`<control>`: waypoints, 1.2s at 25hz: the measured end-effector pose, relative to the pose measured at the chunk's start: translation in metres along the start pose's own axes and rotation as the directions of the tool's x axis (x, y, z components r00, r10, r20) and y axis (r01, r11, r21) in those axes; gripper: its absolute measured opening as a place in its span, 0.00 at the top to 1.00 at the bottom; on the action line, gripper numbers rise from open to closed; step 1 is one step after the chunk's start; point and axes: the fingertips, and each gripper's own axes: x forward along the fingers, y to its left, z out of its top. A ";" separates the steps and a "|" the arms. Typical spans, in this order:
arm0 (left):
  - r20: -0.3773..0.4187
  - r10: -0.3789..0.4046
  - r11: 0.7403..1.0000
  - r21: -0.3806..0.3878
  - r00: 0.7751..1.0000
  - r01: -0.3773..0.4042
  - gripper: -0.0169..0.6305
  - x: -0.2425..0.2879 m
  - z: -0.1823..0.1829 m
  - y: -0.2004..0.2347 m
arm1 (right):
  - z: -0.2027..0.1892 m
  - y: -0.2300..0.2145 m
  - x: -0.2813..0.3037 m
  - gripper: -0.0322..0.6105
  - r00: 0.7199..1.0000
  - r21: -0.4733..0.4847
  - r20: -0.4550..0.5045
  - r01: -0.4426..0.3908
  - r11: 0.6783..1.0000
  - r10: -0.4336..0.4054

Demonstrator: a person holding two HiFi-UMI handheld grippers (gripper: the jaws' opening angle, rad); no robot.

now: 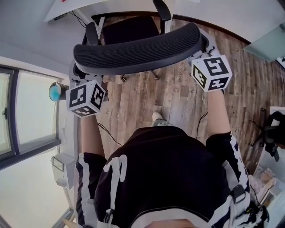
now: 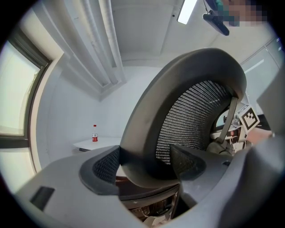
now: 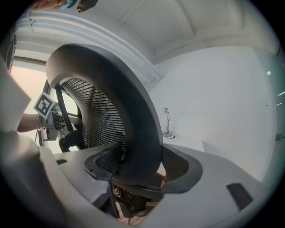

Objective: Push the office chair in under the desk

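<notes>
Out past the left side of the left gripper (image 1: 82, 75), a window (image 1: 26, 111) runs along the wall. This gripper is clamped on the left end of the backrest (image 1: 138, 46) of the chair (image 1: 129, 29). In the left gripper view, the left gripper (image 2: 144, 165) has the thick dark rim of the backrest (image 2: 147, 133) between its two ribbed pads (image 2: 106, 165). One pad lies on the rim's outer face and the other against the mesh (image 2: 196, 120) on the inner face. Well beyond its left jaw stands a white desk (image 2: 95, 143) with a small red bottle (image 2: 95, 133) upright on it.

The chair stands straight ahead of both grippers on the wooden floor (image 1: 178, 89). Its seat points away from them toward the desk (image 1: 60, 11), and its curved backrest spans the gap from one gripper to the other. The seat's far edge lies at the front of the desk; I cannot tell whether it reaches underneath.

The right gripper (image 1: 201, 48) is closed on the right end of the backrest. In the right gripper view, the right gripper (image 3: 140, 165) has the rim (image 3: 133, 116) between its jaws with both pads pressed on it. Past its left jaw, at the far end of the mesh, the left gripper's marker cube (image 3: 44, 106) shows.
</notes>
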 end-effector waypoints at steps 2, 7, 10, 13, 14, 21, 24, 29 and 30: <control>-0.001 -0.007 1.000 0.000 1.000 0.007 0.42 0.001 -0.001 0.005 | 0.000 0.004 0.002 0.49 1.000 0.002 0.000 0.006 1.000 -0.006; 0.020 -0.019 1.000 -0.006 1.000 0.020 0.42 0.005 0.003 0.019 | 0.007 0.011 0.009 0.49 1.000 -0.008 0.014 0.022 1.000 -0.021; 0.029 -0.032 0.999 -0.008 0.999 0.032 0.42 0.007 0.002 0.032 | 0.009 0.019 0.019 0.49 0.999 -0.007 -0.006 0.035 0.999 -0.035; 0.025 -0.054 0.999 0.003 0.998 0.054 0.43 0.011 0.004 0.041 | 0.010 0.024 0.026 0.49 0.998 0.003 -0.020 0.058 0.998 -0.058; 0.019 -0.070 0.998 0.005 0.997 0.070 0.43 0.013 0.004 0.043 | 0.010 0.026 0.025 0.49 0.997 0.007 -0.026 0.074 0.997 -0.074; 0.010 -0.131 0.991 0.007 0.991 0.131 0.43 0.019 0.003 0.070 | 0.014 0.048 0.035 0.49 0.991 0.015 -0.026 0.135 0.991 -0.135; 0.004 -0.153 0.988 0.007 0.988 0.153 0.43 0.024 0.005 0.081 | 0.017 0.056 0.039 0.49 0.987 0.020 -0.023 0.160 0.987 -0.159; 0.005 -0.187 0.982 0.002 0.982 0.187 0.43 0.031 0.005 0.100 | 0.021 0.068 0.049 0.49 0.980 0.022 -0.034 0.196 0.980 -0.195; 0.007 -0.191 0.982 0.001 0.982 0.191 0.43 0.032 0.005 0.104 | 0.022 0.071 0.051 0.49 0.979 0.023 -0.033 0.202 0.979 -0.201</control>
